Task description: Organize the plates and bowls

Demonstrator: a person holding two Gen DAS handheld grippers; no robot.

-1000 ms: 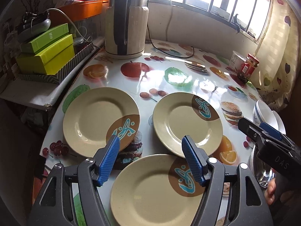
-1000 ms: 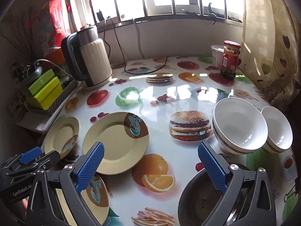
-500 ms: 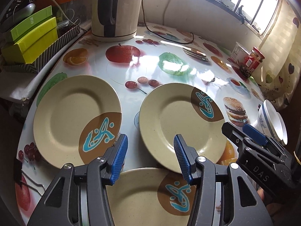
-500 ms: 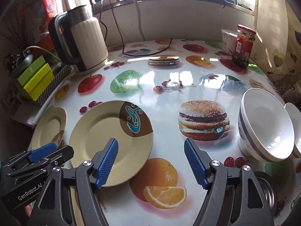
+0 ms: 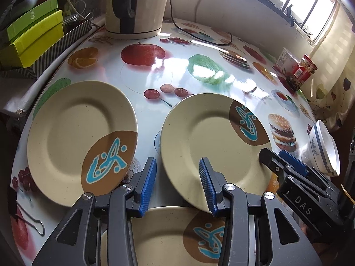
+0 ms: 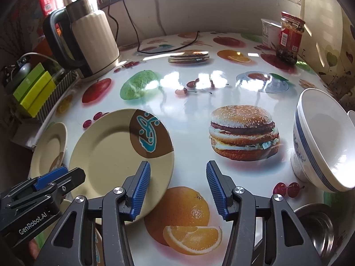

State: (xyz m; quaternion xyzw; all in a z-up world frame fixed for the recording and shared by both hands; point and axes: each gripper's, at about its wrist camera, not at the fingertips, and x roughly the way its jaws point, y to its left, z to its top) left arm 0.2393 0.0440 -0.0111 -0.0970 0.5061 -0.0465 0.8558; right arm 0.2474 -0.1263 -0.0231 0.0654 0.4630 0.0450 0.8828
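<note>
Three beige plates with a brown patch and blue motif lie on the fruit-print table: a left plate, a middle plate, and a near plate under my left gripper. That gripper is open and empty, its jaws straddling the gap beside the middle plate's near-left rim. My right gripper is open and empty at the middle plate's right edge. A white blue-rimmed bowl stands on the right, with a metal bowl in front of it.
A cream electric kettle with its cord stands at the back left. Green boxes sit in a striped tray off the left edge. A red-lidded jar and a white tub stand at the back right near the curtain.
Both grippers have moved forward and lower toward the middle plate, and both have narrowed their opening. The plates and bowls have not moved.
</note>
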